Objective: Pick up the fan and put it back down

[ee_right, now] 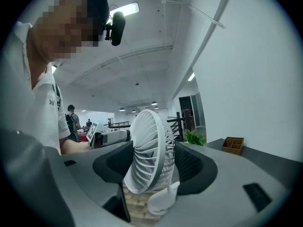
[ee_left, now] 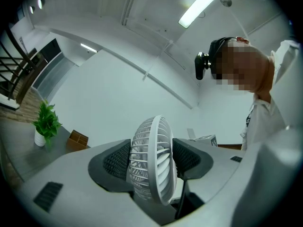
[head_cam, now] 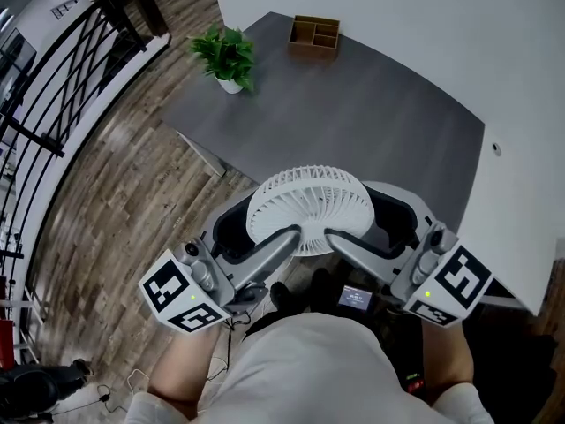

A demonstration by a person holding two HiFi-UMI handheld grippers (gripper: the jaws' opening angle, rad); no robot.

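A small white fan [head_cam: 309, 206] with a round grille is held in the air in front of my body, off the near edge of the grey table [head_cam: 353, 104]. My left gripper [head_cam: 269, 235] is shut on its left side and my right gripper [head_cam: 360, 235] on its right side. In the left gripper view the fan [ee_left: 152, 167] stands edge-on between the two black pads. The right gripper view shows the fan [ee_right: 147, 150] pinched the same way, with its white clip base [ee_right: 163, 202] hanging below the grille.
A potted green plant [head_cam: 227, 56] and a wooden desk organizer [head_cam: 314, 34] stand at the table's far end. A black railing [head_cam: 53, 69] runs along the left above wood flooring. A white wall borders the table's right side.
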